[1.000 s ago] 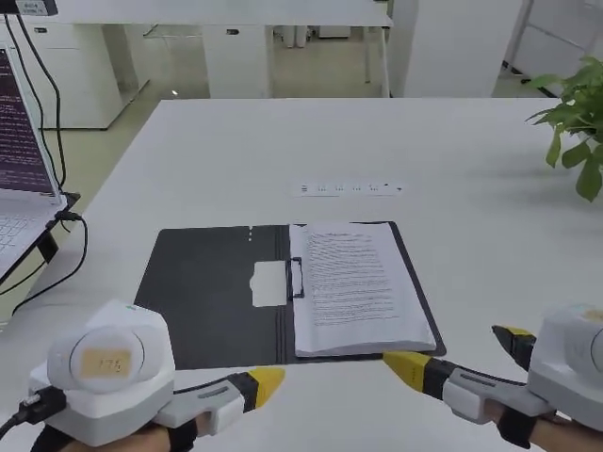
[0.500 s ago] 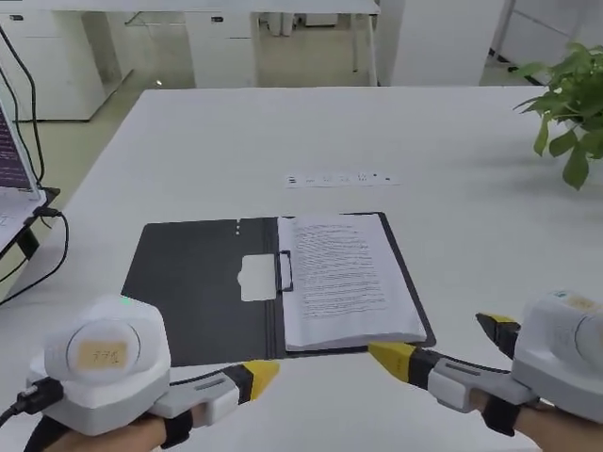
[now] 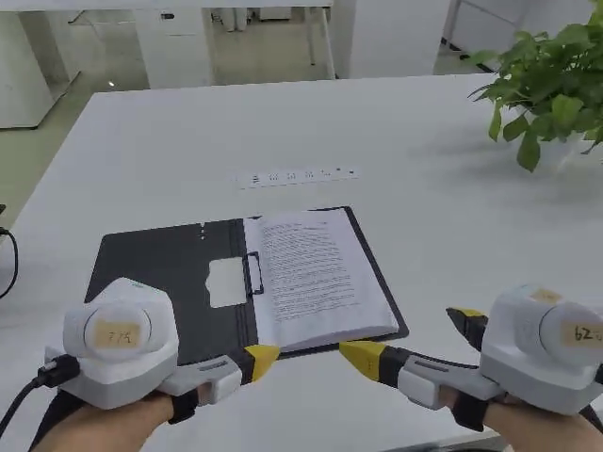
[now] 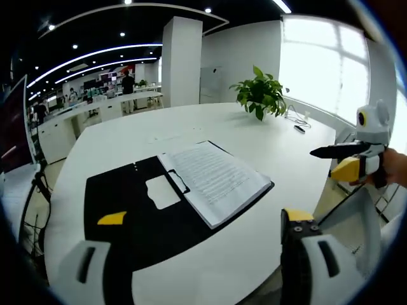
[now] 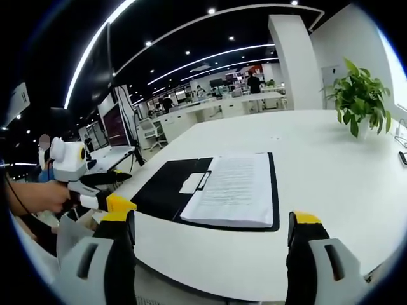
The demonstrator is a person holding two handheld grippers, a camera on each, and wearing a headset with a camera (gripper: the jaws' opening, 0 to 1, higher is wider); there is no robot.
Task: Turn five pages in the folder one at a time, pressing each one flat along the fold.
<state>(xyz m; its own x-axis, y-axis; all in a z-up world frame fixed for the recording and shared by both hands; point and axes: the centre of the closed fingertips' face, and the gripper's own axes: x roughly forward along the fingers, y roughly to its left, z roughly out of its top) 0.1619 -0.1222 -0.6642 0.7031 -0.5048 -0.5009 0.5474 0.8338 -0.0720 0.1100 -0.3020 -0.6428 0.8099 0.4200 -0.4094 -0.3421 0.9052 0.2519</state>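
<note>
A black folder (image 3: pixel 174 287) lies open on the white table, a clip (image 3: pixel 252 273) at its spine and a stack of printed pages (image 3: pixel 316 278) on its right half. Both grippers hover just short of the folder's near edge. My left gripper (image 4: pixel 203 217) is open, and its yellow fingertip (image 3: pixel 262 359) sits near the spine's front end. My right gripper (image 3: pixel 415 339) is open too, with one fingertip (image 3: pixel 363 358) close to the pages' front right corner. Nothing is between either pair of jaws. The pages (image 5: pixel 235 187) lie flat.
A white power strip (image 3: pixel 297 175) is set in the table beyond the folder. A potted plant (image 3: pixel 551 94) stands at the far right. A black cable (image 3: pixel 9 268) hangs off the table's left edge. The table's near edge runs just under my hands.
The headset has turned right, so the laptop has left the picture. Both grippers have drawn closer to each other and to the folder's near edge. The folder and pages have not moved.
</note>
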